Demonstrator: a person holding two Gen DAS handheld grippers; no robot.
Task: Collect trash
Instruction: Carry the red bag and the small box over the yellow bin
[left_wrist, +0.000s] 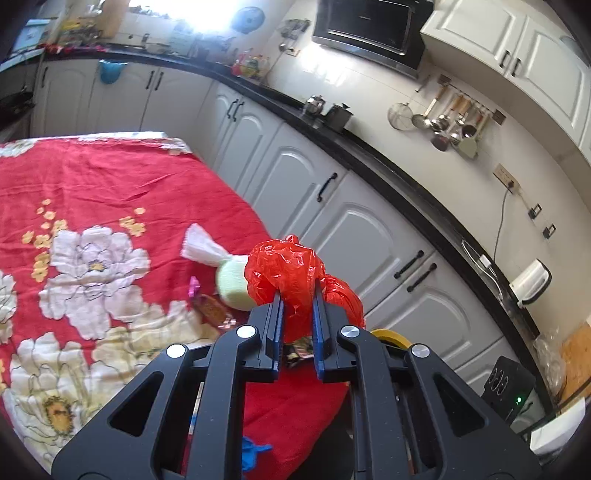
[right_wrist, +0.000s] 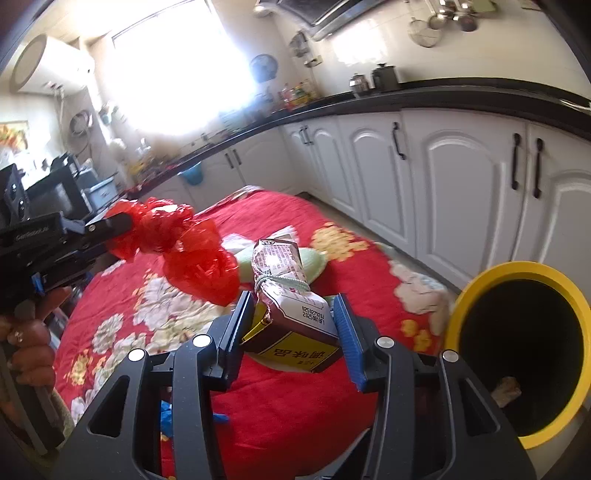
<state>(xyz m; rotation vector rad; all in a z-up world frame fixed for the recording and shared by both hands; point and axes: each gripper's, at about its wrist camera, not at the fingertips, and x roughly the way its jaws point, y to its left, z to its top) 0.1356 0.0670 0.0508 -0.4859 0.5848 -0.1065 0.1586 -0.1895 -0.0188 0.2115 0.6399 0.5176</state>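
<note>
Left gripper (left_wrist: 298, 306), at lower centre, is clamped on a crumpled red plastic bag (left_wrist: 288, 269) above the table. Right gripper (right_wrist: 291, 314), at centre, grips a tied seasoning packet (right_wrist: 291, 295); the carrying step seems underway, and next both need releasing over the yellow-rimmed bin (right_wrist: 476, 288) at lower right.

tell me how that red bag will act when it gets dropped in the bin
Probably floppy and very light: the red bag is thin crinkled plastic, bunched and sagging past the left gripper that pinches it. It may cling to the pads or drift rather than fall straight into the bin. Likely to spring open once released.
</note>
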